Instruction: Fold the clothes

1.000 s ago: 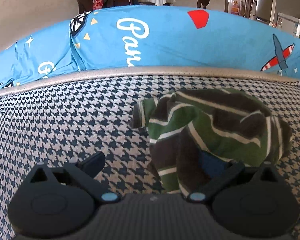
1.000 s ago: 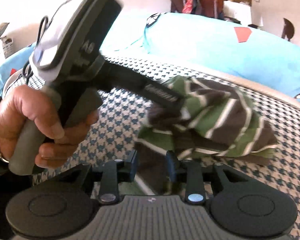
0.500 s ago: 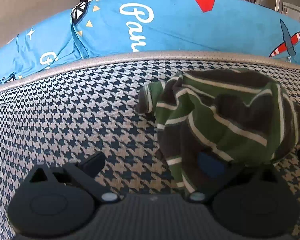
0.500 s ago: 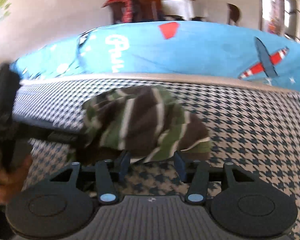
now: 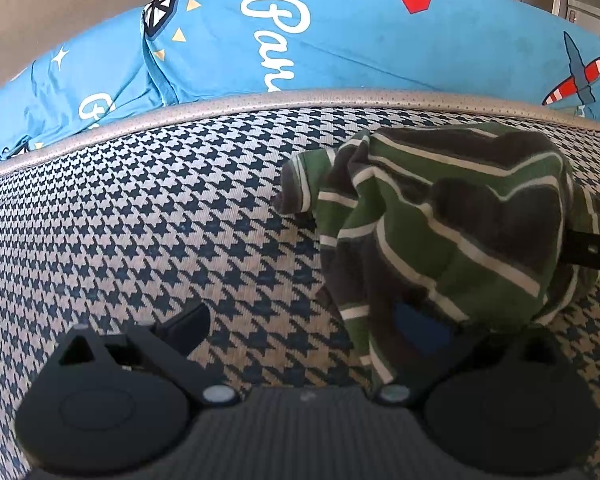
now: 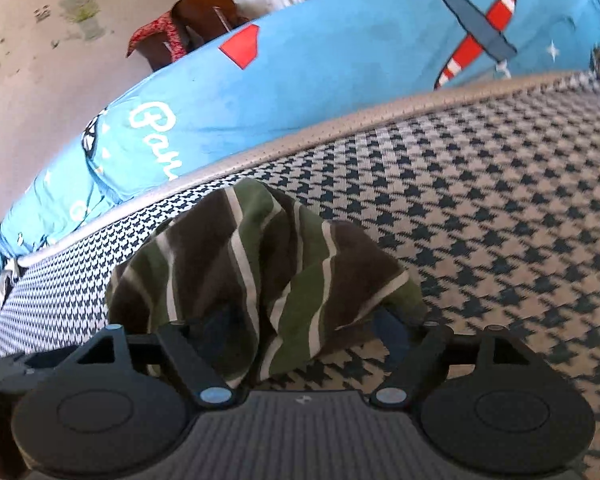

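My right gripper [image 6: 300, 328] is opening right now, jaws spreading wide, and the striped green-and-brown garment [image 6: 260, 272] sits bunched between them, draped over the fingers rather than pinched. A second ago those jaws were nearly closed on a fold of it; now the cloth is let go and slumps onto the houndstooth cushion [image 6: 500, 220]. The view has also rolled hard, so the cushion's grey piped edge [image 6: 340, 128] now runs on a slant.

My left gripper [image 5: 304, 328] is spread wide, as it was a second ago. Its left finger [image 5: 184, 328] stands bare over the checked fabric, while the right finger is buried under the garment [image 5: 452, 232], a blue pad [image 5: 420, 328] just showing beneath a hem. Nothing is clamped there; the shirt merely lies over that side.

From the left view the heap has drifted closer and to the right, with a dark bar of the other tool [image 5: 592, 248] poking in at its far side.

Behind the cushion lies the blue printed bedsheet [image 5: 340, 40] with its aeroplane motif [image 6: 480, 36].

So, my read: the garment is released in a crumpled lump, not flat, and no fold is made yet. I reckon it needs spreading out before any proper fold can start.
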`<state>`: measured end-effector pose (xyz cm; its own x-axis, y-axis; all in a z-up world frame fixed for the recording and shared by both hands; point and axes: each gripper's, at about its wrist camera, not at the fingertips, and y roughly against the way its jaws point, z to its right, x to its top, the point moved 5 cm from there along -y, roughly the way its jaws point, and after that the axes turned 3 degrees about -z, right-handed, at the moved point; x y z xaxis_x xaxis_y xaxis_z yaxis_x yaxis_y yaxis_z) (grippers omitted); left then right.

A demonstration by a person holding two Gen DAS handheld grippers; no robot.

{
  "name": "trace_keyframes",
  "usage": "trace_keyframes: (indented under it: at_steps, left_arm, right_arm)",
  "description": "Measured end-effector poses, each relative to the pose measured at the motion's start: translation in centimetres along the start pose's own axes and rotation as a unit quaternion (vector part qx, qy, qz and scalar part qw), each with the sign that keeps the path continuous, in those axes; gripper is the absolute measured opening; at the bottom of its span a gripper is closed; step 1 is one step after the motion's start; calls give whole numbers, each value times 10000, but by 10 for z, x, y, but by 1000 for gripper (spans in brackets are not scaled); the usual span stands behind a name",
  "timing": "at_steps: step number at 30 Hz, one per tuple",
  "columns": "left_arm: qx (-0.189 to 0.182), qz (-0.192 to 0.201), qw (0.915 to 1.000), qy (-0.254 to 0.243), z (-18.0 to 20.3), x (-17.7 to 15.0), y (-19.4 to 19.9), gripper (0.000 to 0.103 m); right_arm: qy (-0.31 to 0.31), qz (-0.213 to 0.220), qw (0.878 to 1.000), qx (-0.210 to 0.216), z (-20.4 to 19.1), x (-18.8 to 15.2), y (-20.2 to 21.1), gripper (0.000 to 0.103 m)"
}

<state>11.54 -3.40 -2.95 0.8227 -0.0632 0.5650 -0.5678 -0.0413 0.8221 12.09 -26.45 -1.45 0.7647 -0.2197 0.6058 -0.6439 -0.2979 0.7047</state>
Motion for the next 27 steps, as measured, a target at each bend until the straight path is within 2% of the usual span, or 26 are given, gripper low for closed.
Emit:
trace_keyframes:
  at_steps: [5, 10, 13, 16, 21, 27]
  left_arm:
    - [3, 6, 10000, 17, -1, 0, 0, 103]
    - [226, 343, 9991, -137, 1, 6, 14, 103]
    - [180, 591, 9981, -77, 0, 13, 25, 103]
    - [130, 686, 9975, 67, -5, 19, 32, 103]
    - [118, 814, 9961, 318, -17, 25, 40, 103]
    - [192, 985, 9927, 664, -41, 29, 54, 103]
  right_arm:
    - [-77, 69, 9999, 27, -4, 0, -15, 77]
    - [-30, 116, 9999, 42, -6, 3, -18, 41]
    - [-51, 92, 9999, 71, -5, 5, -16, 29]
    - [-29, 143, 9998, 139, -9, 7, -10, 24]
    - [187, 328, 9986, 361, -26, 11, 7, 21]
    - [656, 532, 9923, 904, -59, 9, 30, 20]
